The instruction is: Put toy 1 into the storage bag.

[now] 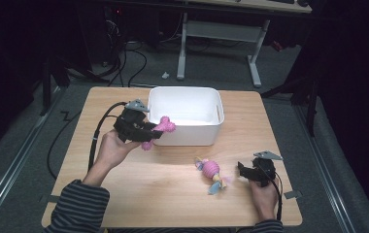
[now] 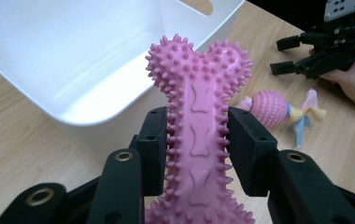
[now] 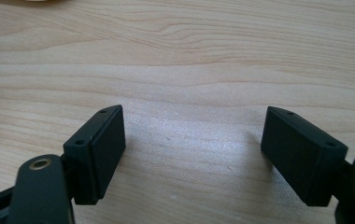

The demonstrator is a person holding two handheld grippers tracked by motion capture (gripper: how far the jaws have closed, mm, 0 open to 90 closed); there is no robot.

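Pink spiked rubber bone toy [image 2: 199, 135] sat clamped at its shaft between the pads of the left claw [image 2: 198, 140], held left of centre in the high view just before the white plastic bin [image 1: 186, 116]. Right claw [image 1: 245, 171] rested at lower right on the wooden desk [image 1: 173, 194], jaws spread wide and empty, near a pink ball toy with pastel tassels [image 1: 211, 172].

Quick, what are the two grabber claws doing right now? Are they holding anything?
Left gripper: shut on the spiky pink rubber bone toy, beside the white plastic bin.
Right gripper: open, holding nothing, over the light wooden table.
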